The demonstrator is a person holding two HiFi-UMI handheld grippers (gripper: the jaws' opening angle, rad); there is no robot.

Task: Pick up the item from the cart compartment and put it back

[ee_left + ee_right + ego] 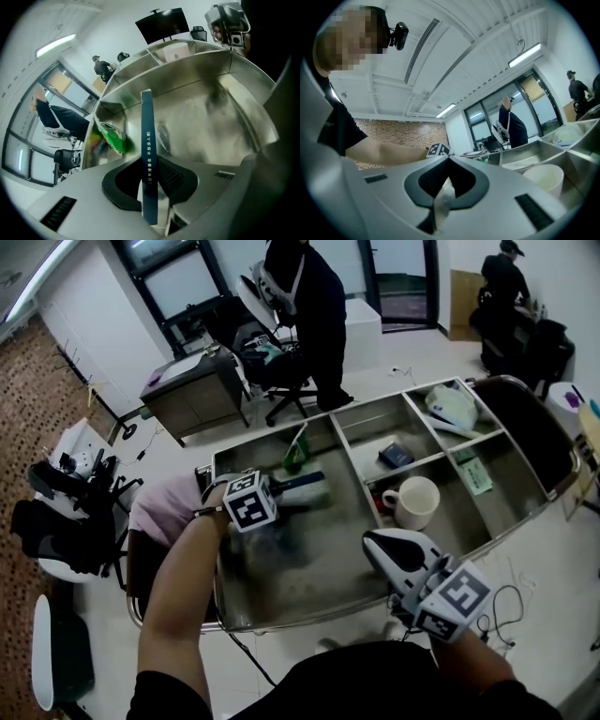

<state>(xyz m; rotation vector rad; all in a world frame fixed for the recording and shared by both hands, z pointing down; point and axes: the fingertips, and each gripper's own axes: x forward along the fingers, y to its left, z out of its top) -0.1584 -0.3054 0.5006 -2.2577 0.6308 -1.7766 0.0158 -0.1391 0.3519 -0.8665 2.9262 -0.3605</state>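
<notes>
A flat dark blue box [305, 486] with pale print on its edge [147, 154] hangs low over the large left compartment of the steel cart [323, 573]. My left gripper [284, 493] is shut on it; in the left gripper view [151, 190] the box stands on edge between the jaws. My right gripper [373, 542] is near the cart's front rim, to the right of the left one. Its jaws [442, 193] are pressed together with nothing between them.
A green packet [295, 454] [112, 137] leans in the big compartment's far corner. A white mug [413, 502] [544, 178], a small dark box [396, 455], a white bag [452, 406] and a green pack [476, 475] fill the right compartments. A person [311, 306] stands behind the cart.
</notes>
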